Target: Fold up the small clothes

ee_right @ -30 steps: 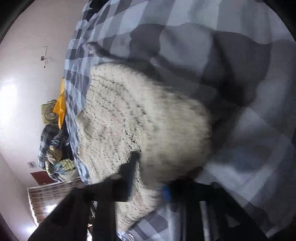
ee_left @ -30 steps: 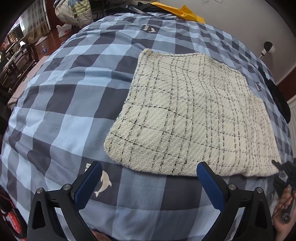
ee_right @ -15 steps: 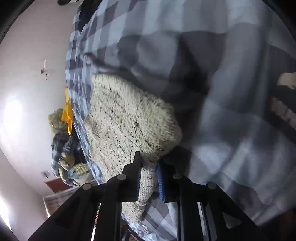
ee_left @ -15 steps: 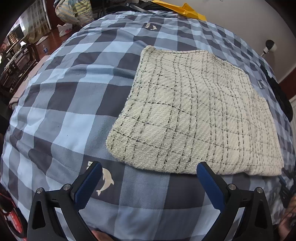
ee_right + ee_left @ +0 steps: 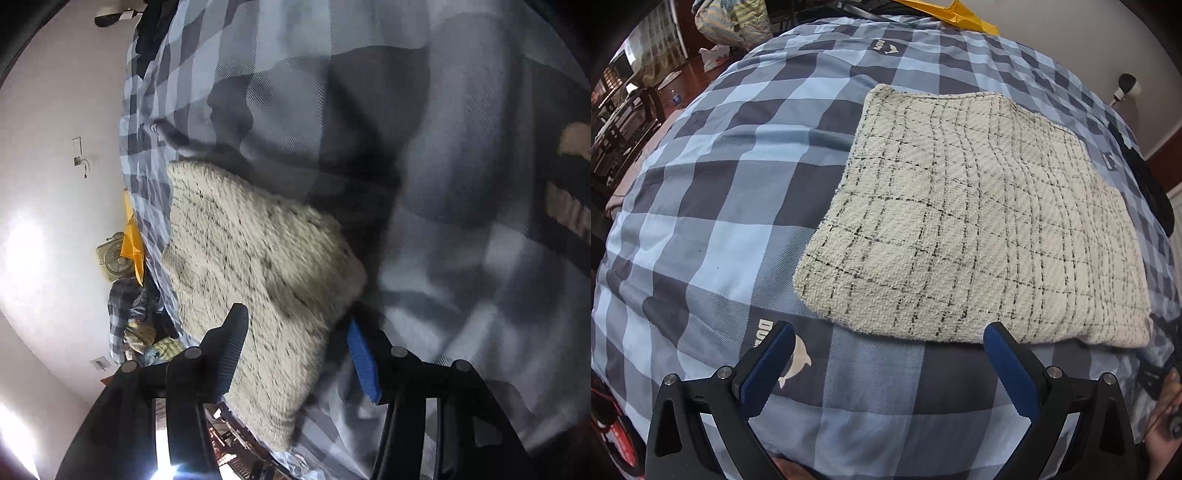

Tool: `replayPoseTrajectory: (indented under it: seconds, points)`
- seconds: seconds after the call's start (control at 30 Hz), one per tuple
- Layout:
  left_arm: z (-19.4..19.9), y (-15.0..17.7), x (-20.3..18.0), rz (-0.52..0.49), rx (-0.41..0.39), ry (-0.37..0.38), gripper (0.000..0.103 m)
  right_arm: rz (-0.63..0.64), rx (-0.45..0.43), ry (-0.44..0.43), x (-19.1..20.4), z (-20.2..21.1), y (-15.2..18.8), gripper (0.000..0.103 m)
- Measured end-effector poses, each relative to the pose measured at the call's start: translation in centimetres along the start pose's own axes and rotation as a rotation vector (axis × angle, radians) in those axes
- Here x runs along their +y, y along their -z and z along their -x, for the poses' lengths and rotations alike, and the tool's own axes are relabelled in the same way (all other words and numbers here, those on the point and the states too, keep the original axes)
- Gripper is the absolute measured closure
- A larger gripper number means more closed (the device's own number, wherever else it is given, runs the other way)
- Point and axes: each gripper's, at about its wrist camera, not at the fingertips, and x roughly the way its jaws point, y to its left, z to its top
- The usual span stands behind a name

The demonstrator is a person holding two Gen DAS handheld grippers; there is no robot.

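Released from our right tool [image 5: 295,345], the cream checked garment [image 5: 971,225] now lies loose on the bed: half a second ago the pads were clamped on its near corner, and now the jaws are opening with that corner between them but no pad pressing on it. The garment's corner has settled flatter on the blue plaid bedspread [image 5: 738,192].

We see the garment folded into a rough square, lying flat on the bed toward the right of the left wrist view. It looks like a thick, loosely woven knit, soft and floppy, light enough for one tool, with a coarse surface that should not slip from the pads. We judge it will sag and unfold if lifted by one corner only, so the better hold is on two corners of the same edge, pinching both layers together.

Our left tool [image 5: 888,341] hangs with its jaws wide apart just short of the garment's near edge, holding nothing. A yellow item [image 5: 960,14] lies at the bed's far end.
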Motion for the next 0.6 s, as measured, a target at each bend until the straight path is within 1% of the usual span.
replayPoseTrajectory:
  seconds: [0.13,0.2,0.23,0.27,0.3,0.37,0.43,0.53,0.6]
  points:
    - [0.0,0.1,-0.3,-0.015,0.000,-0.006,0.000,-0.013,-0.021,-0.039,0.6,-0.6,-0.6,0.052]
    - [-0.1,0.1,-0.2,-0.012,0.004,-0.005,0.000,0.007,-0.034,-0.045,1.1,-0.5,-0.7,0.052]
    - [-0.1,0.1,-0.2,-0.010,0.004,-0.004,0.000,0.047,-0.046,-0.031,1.7,-0.3,-0.4,0.057]
    - [-0.1,0.1,-0.1,-0.007,0.004,-0.004,0.000,0.096,-0.056,-0.012,2.4,0.1,0.0,0.066]
    - [0.0,0.1,0.0,-0.002,0.002,-0.003,0.000,0.141,-0.057,0.008,2.9,0.3,0.3,0.091]
    - [0.0,0.1,0.1,0.005,0.000,-0.002,0.000,0.208,-0.081,0.029,3.8,1.0,1.0,0.091]
    - [0.0,0.1,0.2,0.009,-0.001,-0.001,0.000,0.205,-0.101,0.016,3.6,1.6,1.1,0.092]
    - [0.1,0.1,0.4,0.009,-0.003,-0.003,0.000,0.179,-0.134,-0.025,2.9,2.6,1.1,0.094]
    - [0.2,0.1,0.8,0.017,-0.005,-0.003,0.000,0.179,-0.163,-0.071,3.2,3.7,1.3,0.094]
